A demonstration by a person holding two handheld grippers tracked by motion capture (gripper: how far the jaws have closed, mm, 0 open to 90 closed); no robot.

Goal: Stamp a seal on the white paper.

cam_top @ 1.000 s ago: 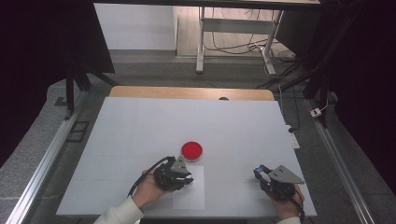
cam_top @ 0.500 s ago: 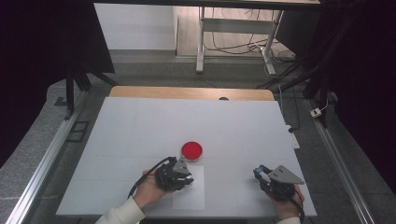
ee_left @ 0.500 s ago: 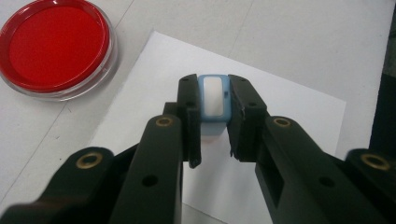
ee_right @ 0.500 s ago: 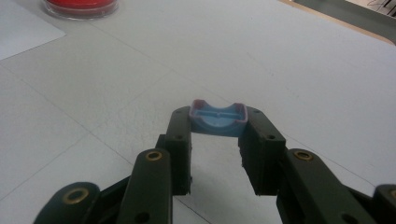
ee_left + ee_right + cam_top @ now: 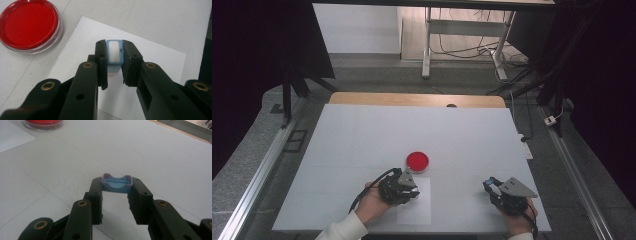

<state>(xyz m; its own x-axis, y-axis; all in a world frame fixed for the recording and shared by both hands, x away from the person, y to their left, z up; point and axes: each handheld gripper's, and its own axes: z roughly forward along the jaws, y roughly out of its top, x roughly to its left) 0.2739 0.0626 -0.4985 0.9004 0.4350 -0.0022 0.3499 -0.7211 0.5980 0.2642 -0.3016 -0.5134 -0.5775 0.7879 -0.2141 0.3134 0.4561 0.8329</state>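
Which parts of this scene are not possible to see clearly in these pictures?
- Underside of the blue stamp, left gripper view: it faces the white paper, so its print face is hidden.
- Stamp sides: covered by the left gripper jaws.
- Blue cap, right gripper view: its far side is turned away.
- Red ink pad, right gripper view: cut by the top edge.
- Both blue pieces, high view: too small.
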